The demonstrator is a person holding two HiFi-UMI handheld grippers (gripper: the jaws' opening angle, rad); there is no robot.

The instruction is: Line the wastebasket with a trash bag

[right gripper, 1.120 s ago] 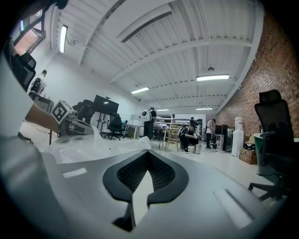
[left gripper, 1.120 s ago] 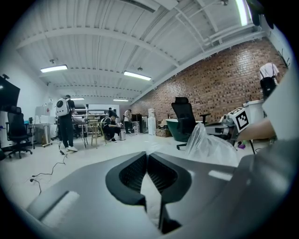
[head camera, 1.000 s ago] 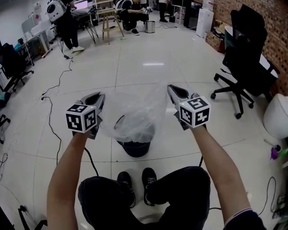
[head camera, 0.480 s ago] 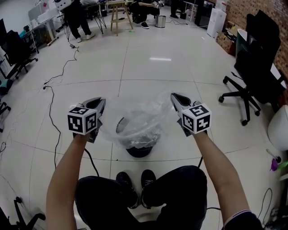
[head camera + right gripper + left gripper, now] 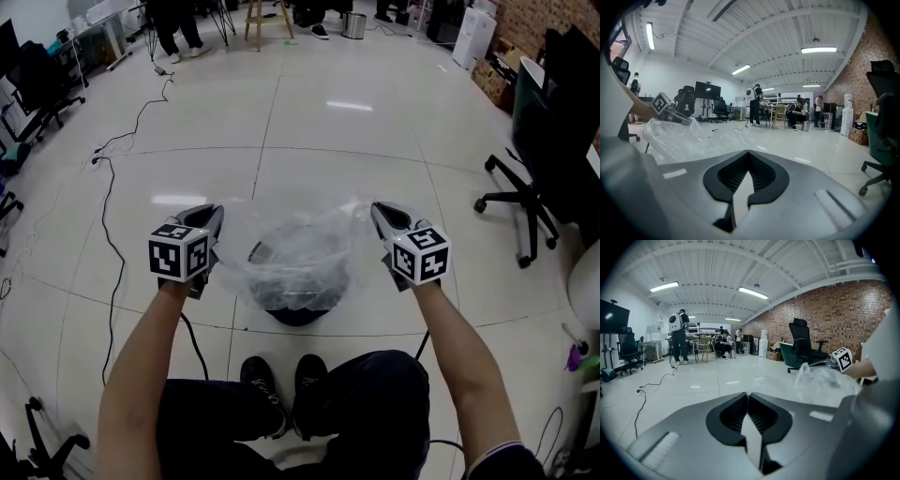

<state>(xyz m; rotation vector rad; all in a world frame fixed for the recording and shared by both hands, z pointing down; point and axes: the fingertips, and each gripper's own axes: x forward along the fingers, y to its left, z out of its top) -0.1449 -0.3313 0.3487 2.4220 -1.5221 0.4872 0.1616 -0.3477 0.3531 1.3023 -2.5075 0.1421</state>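
Head view: the task is partly done, as I judge it. The bag (image 5: 302, 251) is unfolded and its mouth is spread wide between the left gripper (image 5: 215, 215) and the right gripper (image 5: 377, 208), and its clear body hangs over and into the dark basket (image 5: 298, 316) on the floor (image 5: 309, 131) just ahead of the person's shoes (image 5: 283, 377). The basket's rim shows through the film on the left side, so the bag's edge has not yet been folded down over that rim. That fold, all the way round, and pushing the film down to the bottom, look like what is left. Each pair of jaws sits at one side of the bag's mouth, the left at its left edge and the right at its right edge, both above the basket and a little outside its rim. Left gripper view: the jaws are clenched, their tips meeting with no gap, and the crumpled bag (image 5: 820, 383) billows out just to their right, starting close at the tips, which fits a pinch on the thin edge. Right gripper view: these jaws are clenched too, tips together, with the bag (image 5: 684, 138) spreading away to their left toward the other gripper. The film between the pads is too thin to see in either view, but the stretched mouth says both are grasping it.
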